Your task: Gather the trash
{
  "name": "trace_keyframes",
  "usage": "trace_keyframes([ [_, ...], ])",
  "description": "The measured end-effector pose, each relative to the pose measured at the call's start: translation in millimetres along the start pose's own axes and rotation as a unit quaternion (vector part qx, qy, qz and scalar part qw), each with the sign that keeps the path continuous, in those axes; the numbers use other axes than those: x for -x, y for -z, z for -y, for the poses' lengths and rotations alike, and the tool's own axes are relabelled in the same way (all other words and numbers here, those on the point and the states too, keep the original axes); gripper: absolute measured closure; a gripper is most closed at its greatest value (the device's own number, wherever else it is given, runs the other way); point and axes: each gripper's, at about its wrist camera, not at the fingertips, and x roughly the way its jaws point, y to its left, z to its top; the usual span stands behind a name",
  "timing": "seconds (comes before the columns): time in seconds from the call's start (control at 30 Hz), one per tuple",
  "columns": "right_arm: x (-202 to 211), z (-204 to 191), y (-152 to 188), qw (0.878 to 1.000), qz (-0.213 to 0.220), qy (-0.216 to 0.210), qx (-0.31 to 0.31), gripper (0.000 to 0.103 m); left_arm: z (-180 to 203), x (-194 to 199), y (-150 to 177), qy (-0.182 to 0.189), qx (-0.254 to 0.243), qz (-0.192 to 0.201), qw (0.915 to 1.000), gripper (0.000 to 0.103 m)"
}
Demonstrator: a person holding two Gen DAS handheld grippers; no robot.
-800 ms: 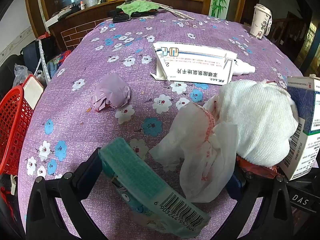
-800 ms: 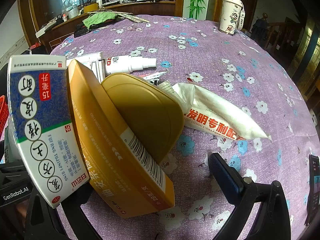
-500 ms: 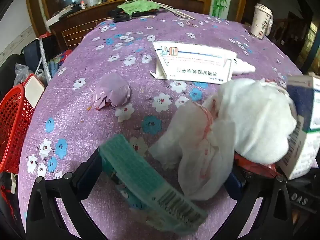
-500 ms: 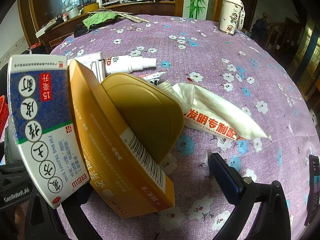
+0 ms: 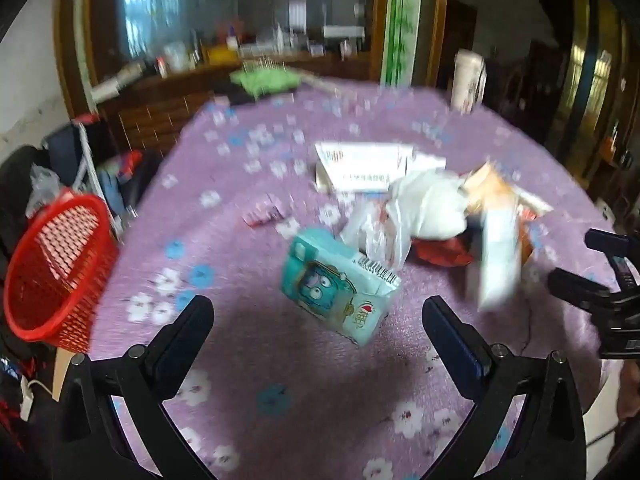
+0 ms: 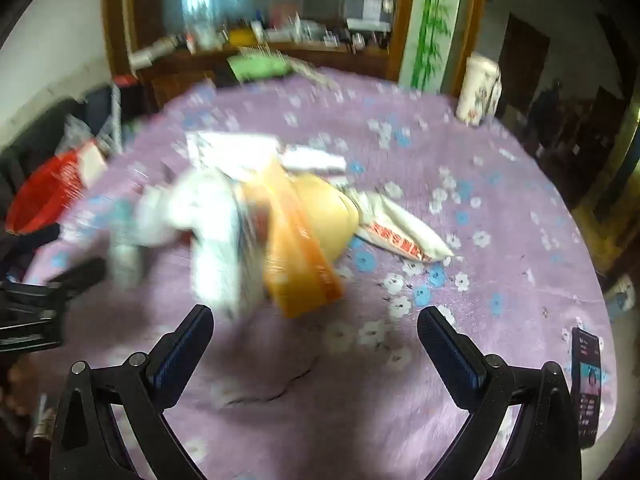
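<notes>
Both claws have let go and pulled back from the pile. The open left claw is nearest the teal snack packet at 12 o'clock, its length running toward 5 o'clock. The open right claw holds nothing, and the red mesh basket waits at 9 o'clock by the table.

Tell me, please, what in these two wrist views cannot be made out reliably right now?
- Text on the white box and orange box: right wrist view, motion blur.
- Print on the flat white carton: left wrist view, blurred.
- Contents of the red basket: left wrist view, mesh wall and blur hide the bottom.
- Phone: right wrist view, cut by the fisheye rim.
- Shelf items behind the table: both views, blurred and small.
</notes>
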Motion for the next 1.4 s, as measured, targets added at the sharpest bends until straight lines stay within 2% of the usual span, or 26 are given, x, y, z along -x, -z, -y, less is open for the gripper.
trace_keyframes([
  [0.13,52.1,-12.5,14.2,0.992,0.123,0.001,-0.018,0.000,2.1,34.5,10.9,-0.029,0.001,0.090,0.9956,0.000],
  [0.2,60.8,-20.4,18.9,0.987,0.157,0.009,-0.028,0.000,-1.3,45.0,11.5,-0.035,0.004,0.120,0.9922,0.000],
  [0.27,54.7,-28.0,22.4,0.988,0.153,0.010,-0.029,0.000,-0.8,50.2,15.2,-0.046,-0.002,0.139,0.9893,0.000],
  [0.4,46.8,-29.6,34.5,0.988,0.145,0.015,-0.048,0.000,-7.2,55.1,19.3,-0.058,0.000,0.146,0.9877,0.000],
  [0.6,61.3,-11.1,41.1,0.977,0.185,0.027,-0.098,0.000,-8.2,64.7,32.5,-0.073,0.001,0.178,0.9814,0.000],
  [0.8,60.9,-16.8,42.4,0.979,0.179,0.060,-0.077,0.000,-0.5,58.9,33.9,-0.075,-0.014,0.169,0.9826,0.000],
  [1.4,66.8,-19.4,42.8,0.977,0.191,0.077,-0.057,0.001,-0.1,60.6,34.1,-0.076,-0.013,0.173,0.9818,0.000],
])
